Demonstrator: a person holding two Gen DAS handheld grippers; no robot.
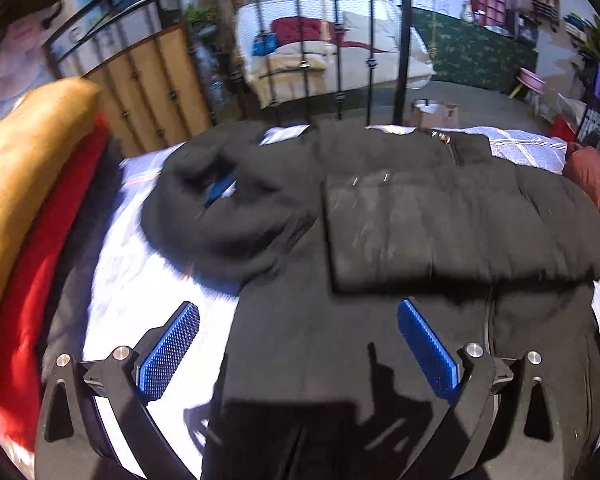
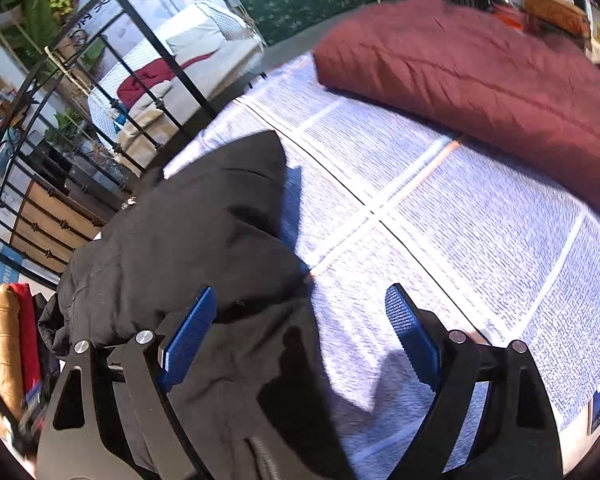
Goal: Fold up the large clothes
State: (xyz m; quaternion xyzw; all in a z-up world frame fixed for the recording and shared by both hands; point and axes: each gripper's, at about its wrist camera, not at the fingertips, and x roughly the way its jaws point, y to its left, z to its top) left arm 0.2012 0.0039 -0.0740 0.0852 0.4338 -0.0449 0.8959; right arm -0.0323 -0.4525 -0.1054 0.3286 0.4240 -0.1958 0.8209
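Black padded coat (image 1: 420,216) ahead of our left claw (image 1: 298,344), blue ribbed pads (image 2: 410,336), pale blue checked bedsheet (image 2: 440,208) beyond our right claw (image 2: 300,334), maroon quilt (image 2: 480,64) farther off, mustard pillow (image 1: 24,184) to our left.

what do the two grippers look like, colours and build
Both look alike. The left gripper has two flat blue pads with a fine ridged texture, mounted on black angular finger arms with triangular cut-outs and round silver bolts at the pivots. The right gripper has the same blue ridged pads, black frame and silver bolts. No cables, markings or sleeves show.
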